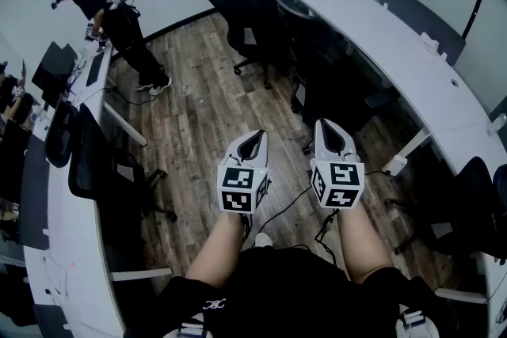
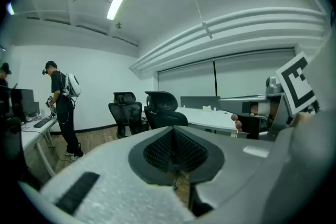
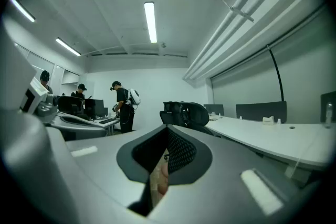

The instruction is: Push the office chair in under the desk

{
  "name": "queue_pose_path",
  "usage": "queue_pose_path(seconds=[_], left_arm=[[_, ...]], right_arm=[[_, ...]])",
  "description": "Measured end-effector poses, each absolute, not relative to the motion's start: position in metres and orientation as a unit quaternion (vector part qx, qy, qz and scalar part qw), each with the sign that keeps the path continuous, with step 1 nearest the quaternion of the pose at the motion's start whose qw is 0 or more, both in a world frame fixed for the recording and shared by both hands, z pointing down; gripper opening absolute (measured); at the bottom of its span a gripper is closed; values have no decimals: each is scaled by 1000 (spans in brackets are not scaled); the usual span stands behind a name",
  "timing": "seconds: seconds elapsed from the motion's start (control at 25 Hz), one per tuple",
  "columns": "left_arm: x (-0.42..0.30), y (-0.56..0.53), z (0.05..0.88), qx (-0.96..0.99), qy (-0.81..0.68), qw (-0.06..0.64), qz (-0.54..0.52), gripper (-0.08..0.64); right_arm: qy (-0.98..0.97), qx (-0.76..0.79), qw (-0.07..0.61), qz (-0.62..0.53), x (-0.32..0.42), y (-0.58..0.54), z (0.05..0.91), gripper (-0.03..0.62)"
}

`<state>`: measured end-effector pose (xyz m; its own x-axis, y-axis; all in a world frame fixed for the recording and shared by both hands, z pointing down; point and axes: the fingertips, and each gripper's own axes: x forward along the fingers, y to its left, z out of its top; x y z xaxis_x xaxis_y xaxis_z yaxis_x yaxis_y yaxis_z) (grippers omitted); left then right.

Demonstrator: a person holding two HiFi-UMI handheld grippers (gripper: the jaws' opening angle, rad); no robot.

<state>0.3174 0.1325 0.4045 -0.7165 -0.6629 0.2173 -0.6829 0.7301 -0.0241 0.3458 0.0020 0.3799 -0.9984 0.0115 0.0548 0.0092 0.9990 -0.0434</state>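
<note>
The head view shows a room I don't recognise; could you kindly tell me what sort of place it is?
Most likely an open-plan office: long curved white desks with divider panels, black office chairs drawn up along them, and monitors on one desk beside a standing person.

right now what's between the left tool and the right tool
In the head view, only wood floor shows between the left tool and right tool, with a thin black cable crossing it lower down.

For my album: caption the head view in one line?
Left tongs and right tongs, shut, empty, over wood floor; office chairs at white desk.
</note>
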Motion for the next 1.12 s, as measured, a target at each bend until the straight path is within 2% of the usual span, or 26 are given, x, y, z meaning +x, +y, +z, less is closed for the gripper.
queue_pose_path(seconds=[0.2, 0.52, 1.12], left_arm=[[311, 130, 400, 368, -924, 96, 42, 8], [293, 144, 401, 374, -922, 97, 39, 8], [221, 202, 414, 407, -908, 93, 30, 8]], right_arm=[[-999, 1, 32, -10, 342, 10, 381, 5], [-1000, 8, 23, 0, 325, 24, 378, 8], [-998, 59, 18, -14, 266, 72, 386, 8]])
